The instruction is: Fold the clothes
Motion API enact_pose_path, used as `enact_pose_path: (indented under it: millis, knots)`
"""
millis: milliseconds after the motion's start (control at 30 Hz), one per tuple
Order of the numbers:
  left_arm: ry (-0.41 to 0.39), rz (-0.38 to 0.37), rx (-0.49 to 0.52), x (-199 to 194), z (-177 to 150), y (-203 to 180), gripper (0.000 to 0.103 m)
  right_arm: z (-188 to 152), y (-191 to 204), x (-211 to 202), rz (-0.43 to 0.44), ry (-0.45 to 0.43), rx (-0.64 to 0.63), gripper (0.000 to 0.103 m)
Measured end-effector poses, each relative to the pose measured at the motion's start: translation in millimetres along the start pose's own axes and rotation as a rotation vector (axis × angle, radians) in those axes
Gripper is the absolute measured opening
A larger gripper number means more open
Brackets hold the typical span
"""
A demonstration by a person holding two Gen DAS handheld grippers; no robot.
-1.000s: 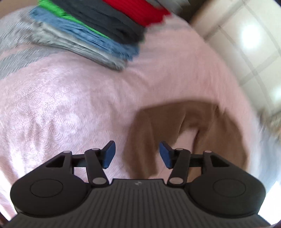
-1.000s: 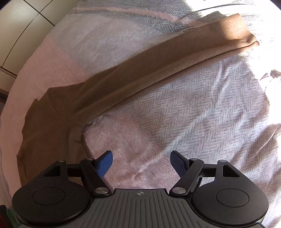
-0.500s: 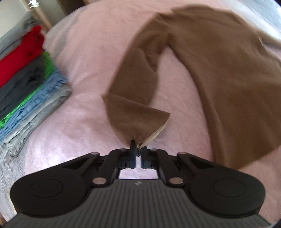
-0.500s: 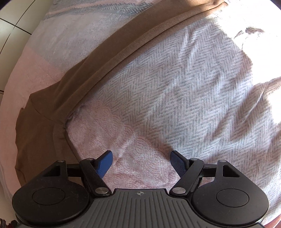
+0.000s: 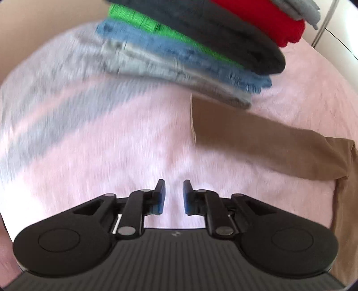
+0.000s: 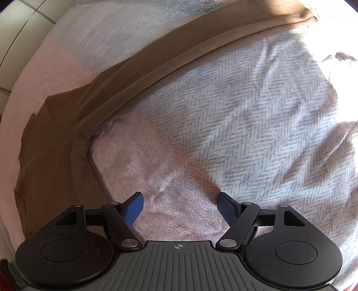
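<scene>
Left gripper [image 5: 174, 195], jaws opening on nothing, hung over pink blanket [image 5: 125, 156]; brown sleeve [image 5: 257, 138] stretched far-right. Right gripper [image 6: 180, 207], wide apart, empty, nearer other sleeve [image 6: 156, 67] running far-left.

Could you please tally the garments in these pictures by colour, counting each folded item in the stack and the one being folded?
Grey folded garment: 2, one at the bottom and one on top
Blue: 1
Green: 1
Dark charcoal: 1
Red: 1
Brown top: 1
Total: 7
</scene>
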State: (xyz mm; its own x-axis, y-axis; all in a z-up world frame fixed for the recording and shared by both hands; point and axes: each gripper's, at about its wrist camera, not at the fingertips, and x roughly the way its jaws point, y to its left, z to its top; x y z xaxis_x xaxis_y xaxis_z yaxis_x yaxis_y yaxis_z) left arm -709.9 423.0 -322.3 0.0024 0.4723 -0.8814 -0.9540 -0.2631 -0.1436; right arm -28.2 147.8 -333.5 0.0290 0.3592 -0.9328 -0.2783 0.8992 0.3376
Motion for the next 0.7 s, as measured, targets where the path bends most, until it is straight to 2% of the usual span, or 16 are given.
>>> enact_pose_path:
  millis: [67,133,233,333,433,533,567,600,633,700]
  knots:
    - [0.025,-0.059,-0.052,-3,-9,-4,0.028,-2,2,-2,0.016,0.008,-0.051,0.075]
    - [0.074,-0.15,-0.064,-5,-17,-16,0.029,-6,5,-4,0.05,0.026,-0.117,0.075]
    - [0.173,-0.307,0.031,-8,-38,-45,0.031,-16,10,-8,0.138,0.074,-0.23,0.075]
    - [0.319,-0.458,0.16,-5,-70,-74,0.037,-35,13,-10,0.229,0.151,-0.375,0.075]
    - [0.407,-0.505,0.231,0,-98,-93,0.039,-56,5,-5,0.254,0.225,-0.455,0.075]
    - [0.426,-0.481,0.261,3,-120,-106,0.035,-74,-8,6,0.226,0.265,-0.453,0.074]
    - [0.426,-0.473,0.29,3,-124,-111,0.012,-80,-10,8,0.222,0.271,-0.461,0.065]
    - [0.424,-0.461,0.337,1,-126,-116,0.001,-84,-10,9,0.211,0.278,-0.479,0.017]
    - [0.411,-0.459,0.363,-4,-127,-118,0.001,-88,-11,8,0.205,0.277,-0.492,0.003]
    - [0.364,-0.475,0.365,-20,-128,-115,0.001,-88,-13,0,0.205,0.245,-0.502,0.003]
